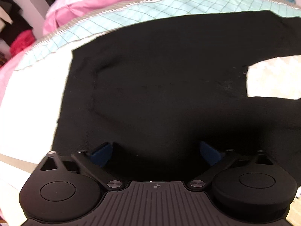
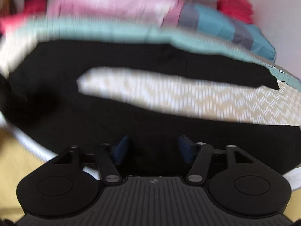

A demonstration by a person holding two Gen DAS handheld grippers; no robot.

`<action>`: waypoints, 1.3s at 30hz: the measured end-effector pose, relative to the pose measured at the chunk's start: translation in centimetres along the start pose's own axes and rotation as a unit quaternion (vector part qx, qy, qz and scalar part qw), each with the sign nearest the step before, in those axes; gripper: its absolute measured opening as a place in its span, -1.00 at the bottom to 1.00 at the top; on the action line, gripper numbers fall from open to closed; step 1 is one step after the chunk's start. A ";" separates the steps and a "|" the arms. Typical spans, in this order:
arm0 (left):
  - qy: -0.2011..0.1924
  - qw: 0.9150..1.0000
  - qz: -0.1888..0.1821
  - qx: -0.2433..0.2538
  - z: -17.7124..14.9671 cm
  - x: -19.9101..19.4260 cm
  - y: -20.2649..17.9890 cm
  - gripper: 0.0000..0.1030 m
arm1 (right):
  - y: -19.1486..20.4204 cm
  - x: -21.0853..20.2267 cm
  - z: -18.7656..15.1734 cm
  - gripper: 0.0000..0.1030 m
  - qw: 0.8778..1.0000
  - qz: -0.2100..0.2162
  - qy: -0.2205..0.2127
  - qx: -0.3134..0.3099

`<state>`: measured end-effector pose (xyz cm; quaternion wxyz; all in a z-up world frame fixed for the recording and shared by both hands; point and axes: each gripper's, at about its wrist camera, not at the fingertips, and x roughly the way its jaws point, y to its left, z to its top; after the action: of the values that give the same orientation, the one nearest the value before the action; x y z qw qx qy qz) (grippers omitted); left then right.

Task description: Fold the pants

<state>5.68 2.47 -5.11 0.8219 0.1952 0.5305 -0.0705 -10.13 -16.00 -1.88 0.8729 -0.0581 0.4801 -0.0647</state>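
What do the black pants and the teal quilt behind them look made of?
Black pants: soft matte cloth, probably a knit or cotton blend; no sheen, faint seam lines, lies limp and flat. The weave is too dark to read.
Teal quilt: stitched, padded cloth, likely cotton; diamond quilting lines and a zigzag-stitched beige border show. The right wrist view is too blurred to add more.

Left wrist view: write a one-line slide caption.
Open left gripper over black pants spread flat on a patterned bedspread.

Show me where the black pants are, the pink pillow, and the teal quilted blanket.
Black fabric pants (image 1: 160,79): left wrist view, on the wide upper part.
Pink soft pillow (image 1: 90,7): left wrist view, on its front face.
Teal quilted blanket (image 1: 169,5): left wrist view, on the strip beyond the pants.
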 end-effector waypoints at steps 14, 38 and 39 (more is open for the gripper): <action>0.020 0.999 -0.015 -0.021 0.3 1.0 0.8 1.00 | 7.2 -1.4 4.0 0.26 0.991 0.115 -0.017 -0.071; 0.027 0.996 -0.070 -0.056 -0.2 0.8 4.1 1.00 | 7.4 -1.3 3.0 -0.50 0.984 0.163 0.020 -0.069; 0.021 0.995 -0.081 -0.060 -0.5 0.2 4.7 1.00 | 6.5 -1.9 2.7 -0.36 0.985 0.164 0.019 -0.053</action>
<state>6.86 6.95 -4.36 0.8123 0.1034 0.5651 -0.1009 -8.52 -9.14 0.05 0.8581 -0.0230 0.5024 0.1038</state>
